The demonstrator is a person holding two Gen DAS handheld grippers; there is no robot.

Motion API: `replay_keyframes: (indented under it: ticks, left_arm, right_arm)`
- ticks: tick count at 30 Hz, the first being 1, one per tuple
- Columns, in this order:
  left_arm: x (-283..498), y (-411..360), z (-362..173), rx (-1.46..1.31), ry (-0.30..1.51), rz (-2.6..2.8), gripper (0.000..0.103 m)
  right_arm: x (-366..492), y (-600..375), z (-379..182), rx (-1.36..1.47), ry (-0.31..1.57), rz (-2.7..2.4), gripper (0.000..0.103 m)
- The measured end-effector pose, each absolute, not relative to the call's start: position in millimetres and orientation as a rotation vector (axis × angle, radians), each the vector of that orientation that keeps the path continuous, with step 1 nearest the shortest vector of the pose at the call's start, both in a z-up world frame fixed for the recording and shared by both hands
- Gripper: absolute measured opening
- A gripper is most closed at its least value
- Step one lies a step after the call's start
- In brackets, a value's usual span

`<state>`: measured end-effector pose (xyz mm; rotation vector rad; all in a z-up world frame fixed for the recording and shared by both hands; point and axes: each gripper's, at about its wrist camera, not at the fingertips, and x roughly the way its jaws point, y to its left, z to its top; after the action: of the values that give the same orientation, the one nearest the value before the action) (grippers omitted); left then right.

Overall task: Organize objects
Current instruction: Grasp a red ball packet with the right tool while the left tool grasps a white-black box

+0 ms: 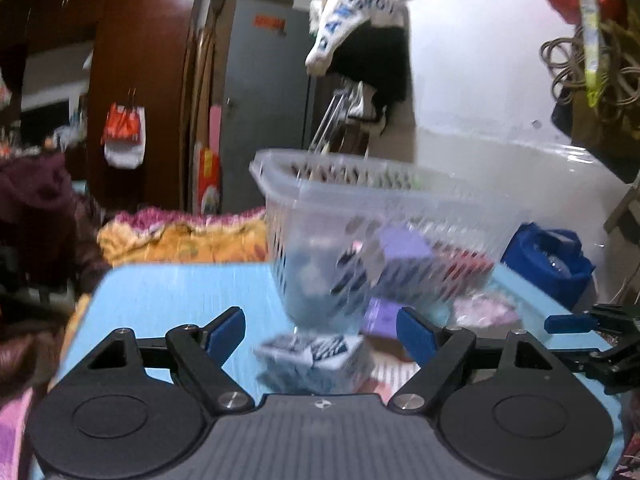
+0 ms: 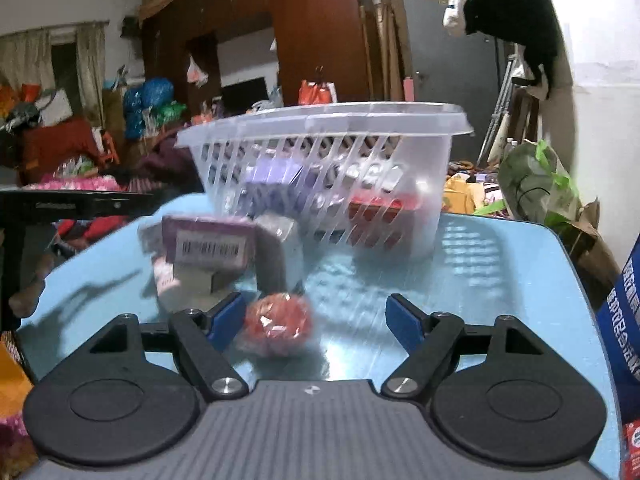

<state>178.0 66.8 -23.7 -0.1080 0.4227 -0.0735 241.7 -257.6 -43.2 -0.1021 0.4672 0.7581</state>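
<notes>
- My left gripper (image 1: 320,330) stands with its blue-padded jaws wide apart and holds nothing; a small blue-and-white patterned box (image 1: 308,364) lies on the table between them, with clear gaps to both pads.
- My right gripper (image 2: 314,318) is spread just as wide and is empty too; a red wrapped round item (image 2: 280,326) sits on the table inside its span, close to the left pad (image 2: 226,318), though blur keeps me from saying whether they touch.
- The clear slotted plastic basket (image 2: 320,128) stands upright on the light blue table (image 2: 500,280), beyond both claws.
- Inside the basket I can make out a purple box (image 2: 276,184) and a red package (image 2: 380,208); other contents are too smeared to name.
- In the right wrist view, a pink box with a barcode label (image 2: 208,242) lies on the table in front of the basket, with a greyish box (image 2: 280,252) just beside it on the right.
- In the left wrist view, my right gripper's blue fingertip shows at the right edge, near the table's corner.
- A blue bag (image 1: 548,256) sits past the table's far right side in the left view.
</notes>
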Motion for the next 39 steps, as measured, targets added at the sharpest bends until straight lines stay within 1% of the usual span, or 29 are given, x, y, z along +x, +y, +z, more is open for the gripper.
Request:
replay_keyframes:
  ticks: [8,9,12,13,15,16,18,29,39]
  left_arm:
    - [182.9,65.1,-42.0,-0.119,0.498,-0.052,0.086]
    - [184.3,65.7,-43.4,-0.124,0.509,-0.048,0.086]
    - [189.0,67.9,-47.6,-0.146,0.546,-0.059,0.085]
    - [190.2,68.6,-48.7,-0.154,0.557,-0.068,0.083]
    - [190.2,68.7,-48.7,-0.173,0.552,-0.097,0.066]
    - [189.1,68.5,-48.4,-0.179,0.545,-0.104,0.063]
    - [186.5,68.5,-47.2,-0.182,0.530,-0.089,0.063]
    - [159.1,75.9,-38.3,-0.222,0.327,-0.106,0.063]
    - [158.9,75.2,-38.2,-0.223,0.309,-0.099,0.063]
  right_arm:
    - [252.3,-243.7,-45.4,-0.135,0.519,0.796,0.080]
    - [253.4,-240.9,-46.3,-0.146,0.528,0.798,0.079]
    - [256.0,-233.4,-49.3,-0.171,0.545,0.806,0.070]
    - [255.5,-232.2,-50.4,-0.179,0.550,0.809,0.064]
    - [255.5,-232.3,-52.3,-0.182,0.561,0.807,0.056]
    - [256.0,-233.3,-52.5,-0.175,0.562,0.807,0.054]
    - [256.4,-236.3,-52.4,-0.157,0.557,0.812,0.053]
    - [247.1,-252.1,-45.6,-0.074,0.418,0.734,0.052]
    - [248.0,-260.4,-44.3,-0.021,0.378,0.708,0.052]
